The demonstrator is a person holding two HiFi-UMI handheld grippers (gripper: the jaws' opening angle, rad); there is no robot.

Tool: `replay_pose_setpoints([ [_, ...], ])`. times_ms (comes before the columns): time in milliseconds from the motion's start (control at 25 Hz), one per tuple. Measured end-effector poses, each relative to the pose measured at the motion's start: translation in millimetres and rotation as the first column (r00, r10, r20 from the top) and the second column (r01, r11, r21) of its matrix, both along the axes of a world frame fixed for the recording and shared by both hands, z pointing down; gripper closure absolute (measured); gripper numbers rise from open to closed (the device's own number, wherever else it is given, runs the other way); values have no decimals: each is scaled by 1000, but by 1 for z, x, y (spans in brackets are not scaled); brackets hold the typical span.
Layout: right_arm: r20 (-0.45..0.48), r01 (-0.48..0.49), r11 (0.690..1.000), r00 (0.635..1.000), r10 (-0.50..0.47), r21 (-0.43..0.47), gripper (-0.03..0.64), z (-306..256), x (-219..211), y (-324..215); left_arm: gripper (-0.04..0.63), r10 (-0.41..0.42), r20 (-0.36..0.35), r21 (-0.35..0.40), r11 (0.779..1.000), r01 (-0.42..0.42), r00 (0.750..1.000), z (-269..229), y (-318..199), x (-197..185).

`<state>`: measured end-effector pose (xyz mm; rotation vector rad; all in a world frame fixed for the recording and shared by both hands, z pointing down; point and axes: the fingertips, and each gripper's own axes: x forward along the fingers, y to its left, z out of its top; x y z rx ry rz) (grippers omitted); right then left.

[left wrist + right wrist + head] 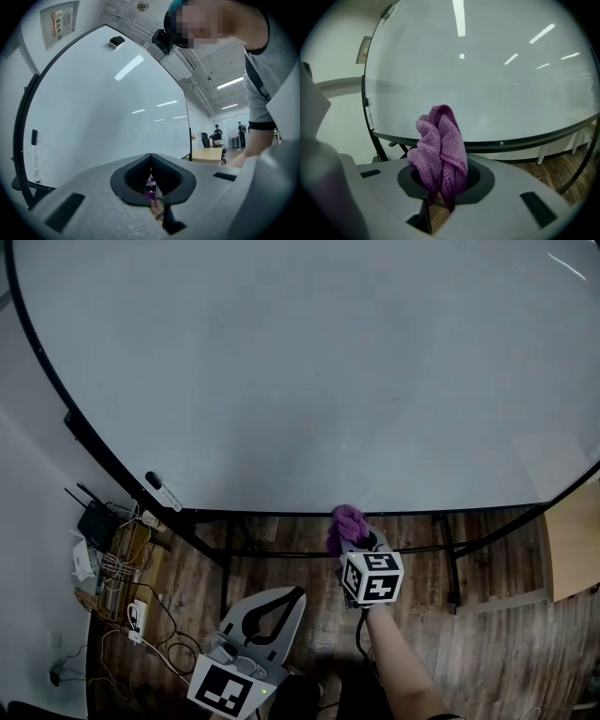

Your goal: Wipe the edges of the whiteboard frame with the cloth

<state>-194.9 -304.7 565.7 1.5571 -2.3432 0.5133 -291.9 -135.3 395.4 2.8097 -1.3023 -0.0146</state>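
Note:
The whiteboard (309,362) fills the head view, and its black frame (281,513) runs along the bottom edge. My right gripper (354,538) is shut on a bunched purple cloth (345,521), whose top reaches the frame's bottom edge near the middle. In the right gripper view the cloth (440,150) sticks up from between the jaws of the right gripper (444,178), in front of the frame (511,140). I cannot tell whether cloth and frame touch. My left gripper (292,594) hangs lower left, away from the board, shut with nothing in it. The left gripper (151,161) also shows in its own view.
A marker (161,491) lies on the ledge at the board's lower left. A router and tangled cables (103,540) sit on the floor at the left. A wooden desk (572,540) stands at the right. The board's stand bars (281,549) cross under the frame.

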Motion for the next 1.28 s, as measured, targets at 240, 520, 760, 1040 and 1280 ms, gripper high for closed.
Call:
replay_pose_setpoints([
  [240,10,10,1000,1000,-10,0,529,1,24,-3,580,-15,9,-8,1000,15,1000,2,-2,23],
  [520,19,2,1000,1000,-2,-8,529,0,55,-4,580,-26,13,-18,999,26,1000,4,-1,49],
  [760,0,8,1000,1000,-8,-13,529,-1,82,-5,580,-21,11,-24,999,22,1000,2,-3,75],
  [1040,8,-17,1000,1000,17,-16,529,-2,120,-7,580,-7,1,-22,1000,7,1000,1,-8,108],
  [1280,-2,-33,999,999,33,-14,529,-1,154,-8,580,10,-9,-19,1000,-10,1000,2,-11,135],
])
